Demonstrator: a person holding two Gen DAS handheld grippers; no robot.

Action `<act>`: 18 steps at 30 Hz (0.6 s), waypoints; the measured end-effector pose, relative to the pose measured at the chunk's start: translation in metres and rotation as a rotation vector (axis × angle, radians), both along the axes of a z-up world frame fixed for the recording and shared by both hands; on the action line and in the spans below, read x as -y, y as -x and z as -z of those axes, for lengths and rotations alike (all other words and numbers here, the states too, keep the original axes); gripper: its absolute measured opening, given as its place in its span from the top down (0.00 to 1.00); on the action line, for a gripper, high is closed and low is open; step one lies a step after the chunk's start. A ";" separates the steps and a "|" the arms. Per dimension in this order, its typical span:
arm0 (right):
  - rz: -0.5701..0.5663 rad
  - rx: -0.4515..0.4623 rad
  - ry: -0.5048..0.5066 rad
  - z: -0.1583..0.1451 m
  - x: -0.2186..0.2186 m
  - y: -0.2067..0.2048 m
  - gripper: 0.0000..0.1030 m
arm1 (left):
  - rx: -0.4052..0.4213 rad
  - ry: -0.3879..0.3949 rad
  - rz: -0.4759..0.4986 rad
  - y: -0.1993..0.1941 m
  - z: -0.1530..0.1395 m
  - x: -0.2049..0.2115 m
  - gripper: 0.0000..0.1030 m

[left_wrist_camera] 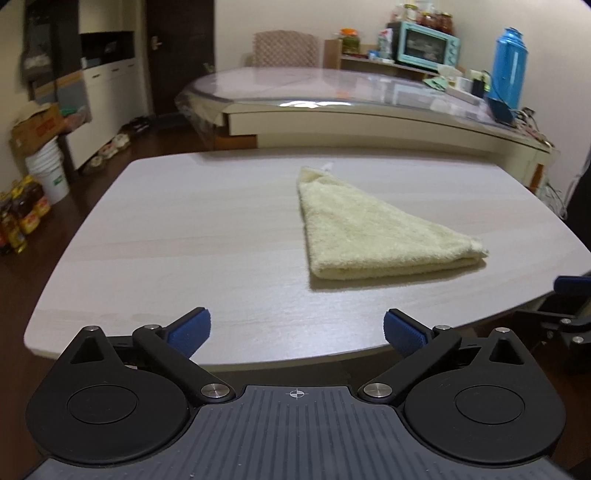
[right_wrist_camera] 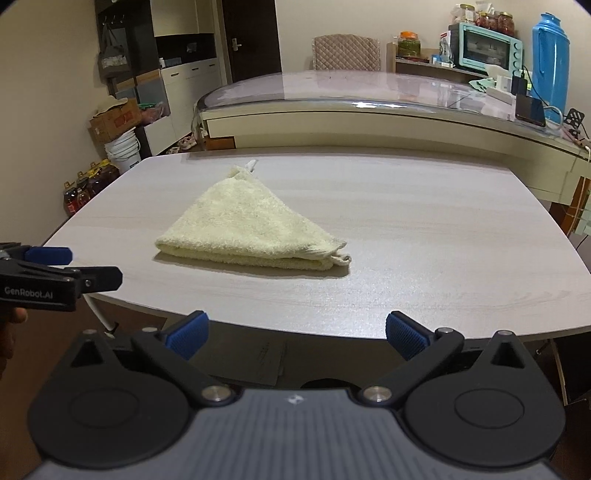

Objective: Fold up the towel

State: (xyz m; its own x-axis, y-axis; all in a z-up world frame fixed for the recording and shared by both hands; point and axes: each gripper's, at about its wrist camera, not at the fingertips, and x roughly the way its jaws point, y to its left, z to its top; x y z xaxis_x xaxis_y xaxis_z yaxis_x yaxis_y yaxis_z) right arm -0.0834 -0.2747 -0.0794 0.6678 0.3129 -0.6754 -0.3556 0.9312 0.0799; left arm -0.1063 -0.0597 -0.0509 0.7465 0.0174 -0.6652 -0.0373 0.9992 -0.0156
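While the pale yellow towel (left_wrist_camera: 373,232) lies folded into a triangle near the middle of the table (left_wrist_camera: 184,240), the left gripper (left_wrist_camera: 297,330) hangs over the near edge with its jaws wide apart and nothing between them. The right gripper (right_wrist_camera: 297,330) hangs likewise, spread and bare, well apart from the towel.

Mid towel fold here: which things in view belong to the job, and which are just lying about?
Job:
- towel, folded into a triangle on the table
- left gripper, open, empty
- right gripper, open, empty

Lying about:
- blue flask
- toaster oven
- jars
- white bucket
- oil bottles
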 end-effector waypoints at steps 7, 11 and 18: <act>0.002 0.002 -0.003 0.002 0.000 0.002 0.00 | -0.018 0.006 -0.008 0.001 0.005 0.001 0.00; 0.000 0.001 -0.004 0.003 0.000 0.001 0.00 | -0.020 0.002 -0.005 0.002 0.005 0.003 0.00; -0.011 0.014 -0.009 0.000 0.000 -0.001 0.00 | -0.003 -0.011 -0.005 0.003 0.001 0.004 0.00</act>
